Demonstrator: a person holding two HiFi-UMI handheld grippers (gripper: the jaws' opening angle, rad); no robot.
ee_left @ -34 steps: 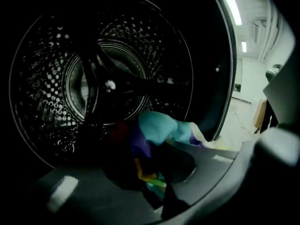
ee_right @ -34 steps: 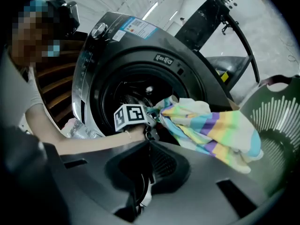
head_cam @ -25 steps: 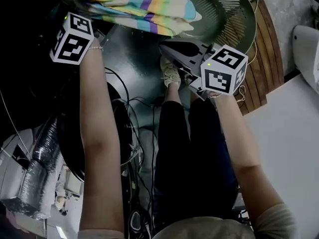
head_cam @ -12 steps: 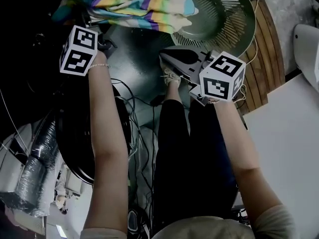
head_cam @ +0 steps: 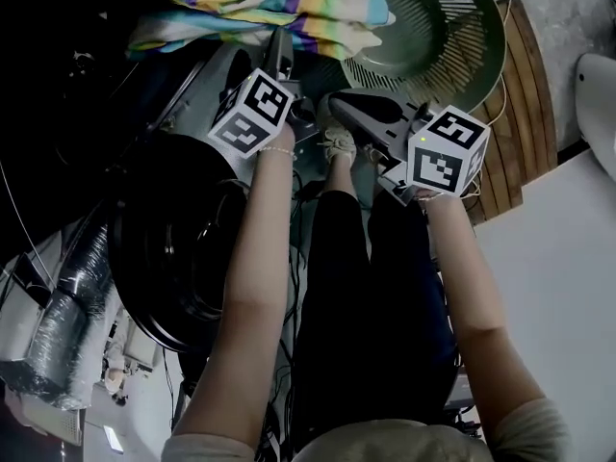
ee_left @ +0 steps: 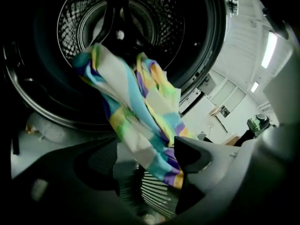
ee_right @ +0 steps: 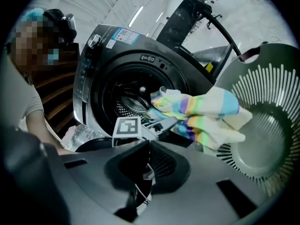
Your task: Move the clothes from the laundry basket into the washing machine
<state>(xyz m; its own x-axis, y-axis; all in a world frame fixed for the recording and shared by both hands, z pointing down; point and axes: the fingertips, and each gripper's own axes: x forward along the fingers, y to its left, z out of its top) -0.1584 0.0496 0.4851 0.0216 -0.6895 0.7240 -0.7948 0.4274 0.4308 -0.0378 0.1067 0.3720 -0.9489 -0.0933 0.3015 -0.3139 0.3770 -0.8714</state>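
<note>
- Left tongs [ee_left: 147, 159]: jaws wide apart, having just been opening. The tail of the striped cloth [ee_left: 140, 111] hangs loose between them with no pad pressing on it. They sit just outside the door opening of the washing machine [ee_right: 108, 64].
- Right tongs [ee_right: 148, 149]: jaws together, nothing in them. They hover farther out from the door opening, pointing toward it.
- Striped cloth: its upper end lies over the lip of the door opening and the rest trails outward and down toward the laundry basket [head_cam: 452, 27], so it is only partly inside. It is a woven fabric with pastel bands of blue, yellow, green and purple, bunched in soft folds.
- Handling, judged: light, limp and not fragile. It will likely sag and slide back out if left draped. The best hold is probably on the bunched hanging tail, gathering several folds, not one thin edge.
- Washing machine: dark grey front, round door opening, perforated metal drum [ee_left: 126, 18] behind it.
- Laundry basket: round, green, rigid plastic with a slotted wall, just beside the door opening.
</note>
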